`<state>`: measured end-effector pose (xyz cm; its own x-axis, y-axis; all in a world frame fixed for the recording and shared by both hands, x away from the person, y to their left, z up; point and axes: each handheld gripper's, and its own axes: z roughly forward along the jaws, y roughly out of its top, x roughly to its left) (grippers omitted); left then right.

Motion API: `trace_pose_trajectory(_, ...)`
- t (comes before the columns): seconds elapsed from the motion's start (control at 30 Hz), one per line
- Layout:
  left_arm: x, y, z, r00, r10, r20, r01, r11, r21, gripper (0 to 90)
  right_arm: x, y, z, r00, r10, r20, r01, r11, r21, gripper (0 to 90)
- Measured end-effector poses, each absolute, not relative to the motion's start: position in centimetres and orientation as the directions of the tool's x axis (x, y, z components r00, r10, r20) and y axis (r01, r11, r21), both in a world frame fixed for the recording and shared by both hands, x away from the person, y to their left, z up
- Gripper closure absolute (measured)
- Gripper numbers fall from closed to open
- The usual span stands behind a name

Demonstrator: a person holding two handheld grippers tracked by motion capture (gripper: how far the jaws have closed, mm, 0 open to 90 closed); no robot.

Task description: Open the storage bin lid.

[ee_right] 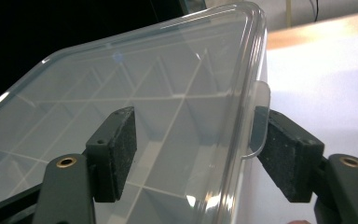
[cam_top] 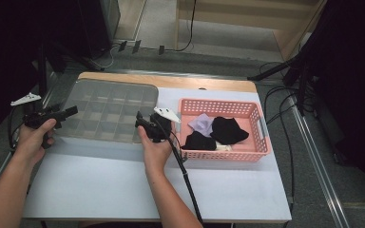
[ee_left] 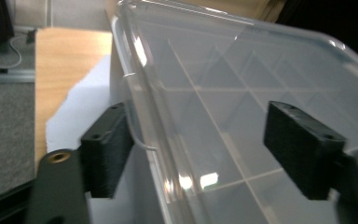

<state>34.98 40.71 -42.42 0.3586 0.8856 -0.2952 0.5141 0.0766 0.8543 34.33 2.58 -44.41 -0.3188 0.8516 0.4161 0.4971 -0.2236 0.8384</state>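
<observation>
Black jaws bracket the box lid's two ends

Left gripper (ee_left: pixel 200 149) and right gripper (ee_right: pixel 200 156), both partly open, straddle the lid (cam_top: pixel 105 110) edges, centre-left in the high view. Right pad touches the tab (ee_right: pixel 259 119). Next, I judge: squeeze, lift evenly.

I am holding my left tool (cam_top: pixel 69 112) against the left edge of the clear compartment box (cam_top: pixel 107 111), and my right tool (cam_top: pixel 142 124) against its right edge, near the front corner. The box is lying between both tools on the white worktop (cam_top: pixel 123 185). Just to the right of my right tool, a pink basket (cam_top: pixel 223 152) is holding black and pale cloths (cam_top: pixel 218 130).
</observation>
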Motion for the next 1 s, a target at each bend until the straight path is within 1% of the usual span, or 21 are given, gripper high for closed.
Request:
trace_pose_trajectory(0.07, 34.8, 40.7, -42.3, 0.357, 0.887, -0.291, 0.503, 0.08, 0.861, 31.3, 34.2, 2.5, -44.2, -0.32, 0.852, 0.414, 0.492, -0.224, 0.841, 34.2)
trace_pose_trajectory(0.3, 34.0, 40.5, -41.6, 0.354, 0.9, -0.254, 0.495, 0.05, 0.868, 32.1, 33.4, 2.6, -44.0, -0.299, 0.859, 0.416, 0.476, -0.244, 0.845, 36.7)
trace_pose_trajectory(0.37, 33.7, 40.5, -41.4, 0.359, 0.898, -0.256, 0.483, 0.056, 0.874, 34.7, 33.2, 2.7, -43.9, -0.292, 0.862, 0.413, 0.469, -0.248, 0.848, 37.2)
trace_pose_trajectory(0.47, 33.3, 40.6, -41.1, 0.337, 0.905, -0.258, 0.459, 0.081, 0.885, 34.7, 32.6, 2.6, -43.3, -0.299, 0.855, 0.424, 0.435, -0.274, 0.858, 42.3)
trace_pose_trajectory(0.5, 33.1, 40.7, -40.9, 0.328, 0.906, -0.267, 0.458, 0.095, 0.884, 34.7, 32.1, 2.9, -42.6, -0.313, 0.863, 0.397, 0.401, -0.258, 0.879, 43.9)
trace_pose_trajectory(0.53, 33.1, 40.8, -40.9, 0.325, 0.906, -0.27, 0.454, 0.101, 0.885, 34.7, 32.1, 2.9, -42.6, -0.313, 0.863, 0.397, 0.401, -0.258, 0.879, 43.9)
trace_pose_trajectory(0.57, 32.8, 40.9, -40.7, 0.309, 0.906, -0.288, 0.454, 0.125, 0.882, 34.7, 31.5, 3.1, -42.0, -0.323, 0.863, 0.388, 0.378, -0.258, 0.889, 46.1)
trace_pose_trajectory(0.6, 32.6, 41.0, -40.6, 0.305, 0.908, -0.286, 0.452, 0.126, 0.883, 34.7, 31.4, 3.2, -41.9, -0.326, 0.864, 0.384, 0.37, -0.257, 0.893, 47.0)
trace_pose_trajectory(0.7, 32.2, 41.0, -40.5, 0.295, 0.911, -0.287, 0.446, 0.135, 0.885, 34.8, 31.1, 3.3, -41.6, -0.327, 0.862, 0.388, 0.371, -0.26, 0.891, 49.0)
trace_pose_trajectory(0.83, 31.4, 41.2, -40.3, 0.289, 0.914, -0.285, 0.446, 0.135, 0.885, 38.4, 31.2, 2.8, -41.5, -0.336, 0.838, 0.43, 0.407, -0.282, 0.869, 52.8)
trace_pose_trajectory(1.0, 30.2, 41.0, -40.2, 0.289, 0.916, -0.279, 0.453, 0.126, 0.882, 42.0, 30.7, 2.3, -41.5, -0.325, 0.835, 0.445, 0.435, -0.286, 0.854, 53.3)
